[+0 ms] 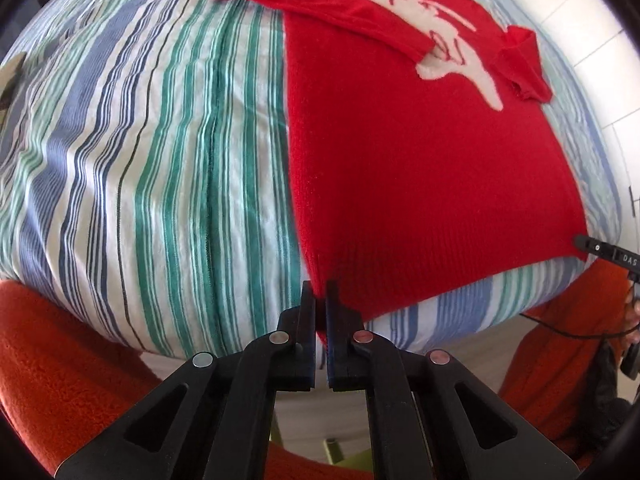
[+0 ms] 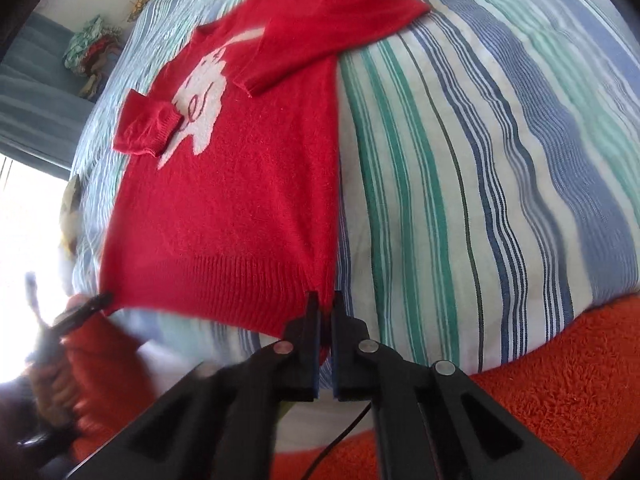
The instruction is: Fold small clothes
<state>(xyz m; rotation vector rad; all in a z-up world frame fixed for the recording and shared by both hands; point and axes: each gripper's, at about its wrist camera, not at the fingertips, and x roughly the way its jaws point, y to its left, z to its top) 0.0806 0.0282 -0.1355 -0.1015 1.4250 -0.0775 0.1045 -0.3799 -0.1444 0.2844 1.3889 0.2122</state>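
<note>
A small red sweater (image 1: 420,168) with a white motif (image 1: 452,40) lies flat on striped bedding (image 1: 160,160), its hem toward me. Both sleeves are folded in over the chest: a long one (image 1: 320,4) and a short cuff (image 1: 524,64). My left gripper (image 1: 319,290) is shut on the hem's left corner. In the right wrist view the same sweater (image 2: 240,208) shows, and my right gripper (image 2: 325,300) is shut on the hem's right corner. Each view also catches the other gripper's tip at the far corner: the right gripper (image 1: 600,250) and the left gripper (image 2: 94,304).
The person's orange fleece sleeves (image 1: 60,360) (image 2: 560,380) frame the bed's near edge. A pile of clothes (image 2: 92,52) lies at the far left of the bed in the right wrist view. White floor tiles (image 1: 592,40) lie beyond the bedding. A black cable (image 1: 568,330) hangs by the right hand.
</note>
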